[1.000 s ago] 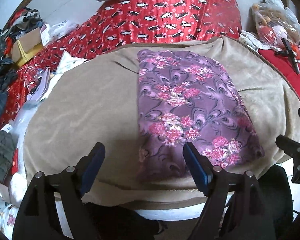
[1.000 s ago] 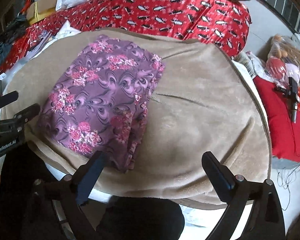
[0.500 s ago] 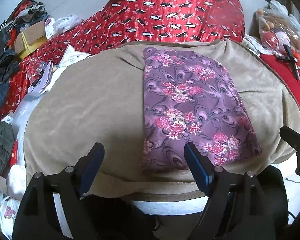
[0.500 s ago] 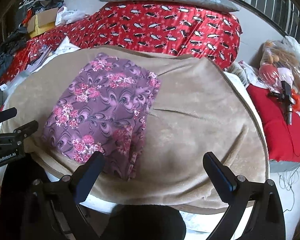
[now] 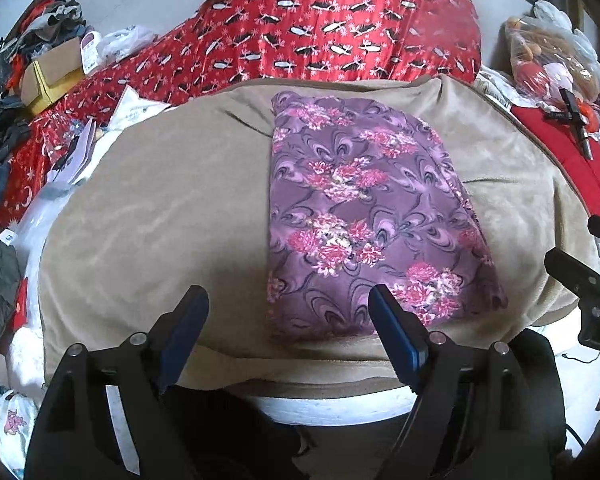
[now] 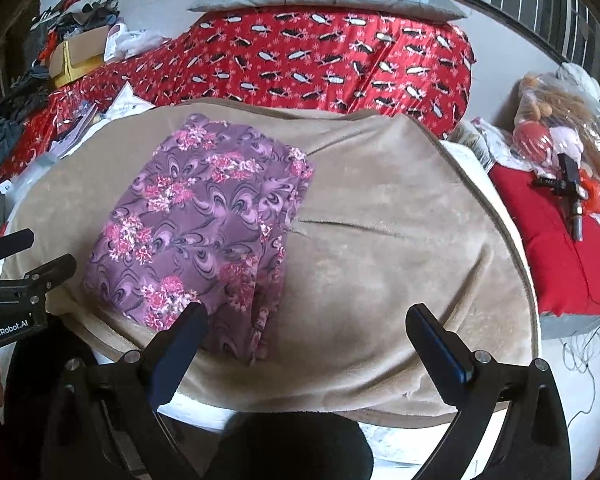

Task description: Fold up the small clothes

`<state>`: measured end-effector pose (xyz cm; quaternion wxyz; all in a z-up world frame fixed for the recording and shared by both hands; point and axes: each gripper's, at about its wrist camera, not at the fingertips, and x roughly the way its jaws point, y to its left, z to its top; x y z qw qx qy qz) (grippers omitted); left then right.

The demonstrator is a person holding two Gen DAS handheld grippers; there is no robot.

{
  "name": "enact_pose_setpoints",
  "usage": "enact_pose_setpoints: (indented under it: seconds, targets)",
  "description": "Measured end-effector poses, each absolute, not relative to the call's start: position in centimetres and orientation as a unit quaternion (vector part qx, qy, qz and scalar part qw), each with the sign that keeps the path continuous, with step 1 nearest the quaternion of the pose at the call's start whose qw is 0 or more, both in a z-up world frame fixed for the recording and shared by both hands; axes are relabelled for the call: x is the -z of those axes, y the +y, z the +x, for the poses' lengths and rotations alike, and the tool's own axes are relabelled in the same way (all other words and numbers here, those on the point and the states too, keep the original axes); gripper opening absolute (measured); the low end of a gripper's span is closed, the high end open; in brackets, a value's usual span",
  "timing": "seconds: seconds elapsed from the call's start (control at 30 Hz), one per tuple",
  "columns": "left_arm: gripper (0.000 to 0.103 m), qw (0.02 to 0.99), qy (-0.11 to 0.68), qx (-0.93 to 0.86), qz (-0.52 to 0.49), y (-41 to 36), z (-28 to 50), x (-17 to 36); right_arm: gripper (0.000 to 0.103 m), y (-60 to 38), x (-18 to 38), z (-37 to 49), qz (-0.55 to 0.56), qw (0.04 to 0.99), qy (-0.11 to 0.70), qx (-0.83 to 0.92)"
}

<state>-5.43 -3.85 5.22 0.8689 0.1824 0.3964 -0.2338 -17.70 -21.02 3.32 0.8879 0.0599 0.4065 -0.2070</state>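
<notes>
Purple floral garment (image 5: 364, 216) lies folded into a long rectangle on the tan blanket (image 5: 160, 216) covering the bench, its long axis running from the near edge toward the far edge. Left gripper (image 5: 288, 320) and right gripper (image 6: 306, 340) both hover at the near edge, fingers spread apart and holding nothing. Each flanks a near corner of the garment; bare blanket lies open on both sides.

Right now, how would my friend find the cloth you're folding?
Look for the big tan blanket spread over the table, in front of the red patterned bedding. A folded cloth lies flat on it. It is the only purple piece, covered in pink flowers.
</notes>
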Motion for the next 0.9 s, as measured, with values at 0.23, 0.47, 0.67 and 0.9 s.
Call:
enact_pose_setpoints:
  seconds: [0.23,0.47,0.67,0.9]
  targets:
    - [0.083,0.860,0.417,0.229,0.183,-4.2,-3.2,-4.3,0.100,-22.1,-1.8,-16.4,0.096,0.877,0.432,0.187]
    - [0.083,0.840,0.481,0.213,0.128,-4.5,4.1,-3.5,0.098,-26.1,-2.0,-11.7,0.201,0.880,0.411,0.128]
    - [0.083,0.833,0.502,0.203,0.113,-6.6,8.8,-3.1,0.058,-30.4,0.0,-4.5,0.286,0.863,0.401,0.115]
    - [0.083,0.831,0.503,0.206,0.114,-9.6,12.6,-3.0,0.005,-32.1,1.9,0.5,0.313,0.855,0.402,0.100]
